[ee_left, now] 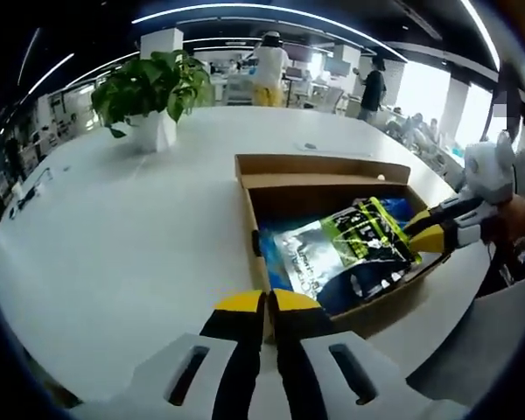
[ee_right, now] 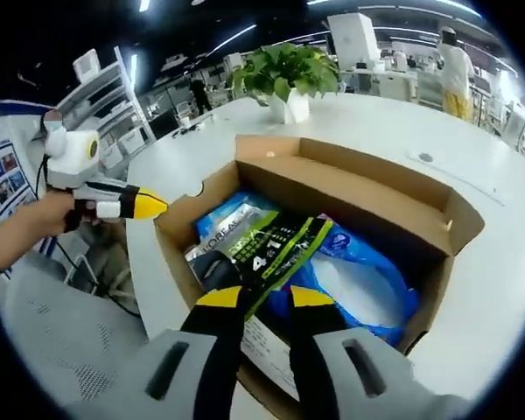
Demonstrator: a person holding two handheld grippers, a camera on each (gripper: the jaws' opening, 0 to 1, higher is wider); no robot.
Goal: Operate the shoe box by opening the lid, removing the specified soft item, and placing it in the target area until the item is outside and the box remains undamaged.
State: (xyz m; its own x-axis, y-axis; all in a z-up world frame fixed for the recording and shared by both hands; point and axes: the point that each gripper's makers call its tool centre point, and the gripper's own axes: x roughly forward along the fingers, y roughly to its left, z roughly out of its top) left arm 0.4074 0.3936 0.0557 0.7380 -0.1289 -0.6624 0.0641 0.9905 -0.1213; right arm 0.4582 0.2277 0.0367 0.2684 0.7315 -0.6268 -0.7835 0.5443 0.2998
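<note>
The soft item is a glossy pouch (ee_right: 276, 249) printed in black and yellow-green; it lies tilted inside the open shoe box (ee_right: 367, 197), on top of a blue plastic packet (ee_right: 367, 289) and other packets whose print is only partly readable. In the left gripper view the same pouch (ee_left: 359, 241) lies across the middle of the box (ee_left: 324, 171), its lower end hidden under the blue packet's (ee_left: 367, 284) edge.

The right claw (ee_right: 262, 297) has its yellow tips at the pouch's near corner — the material passes between them and they look clamped on it, though the exact contact is covered by the tips themselves. In the left gripper view that claw (ee_left: 420, 234) reaches in from the right over the box wall, with the tips at the pouch's edge and a hand (ee_left: 518, 219) behind it cut off by the rim.

The left claw (ee_left: 267, 302) has its tips pressed together with nothing between them, just at the near wall of the box; whether it touches the cardboard cannot be told. In the right gripper view it (ee_right: 149, 206) hovers just beside the box's left corner, apart from it.

The box's lid flap stands folded back at the far side. The box rests on a white surface (ee_left: 122, 236) — a potted plant (ee_left: 153, 92) stands well beyond it.
</note>
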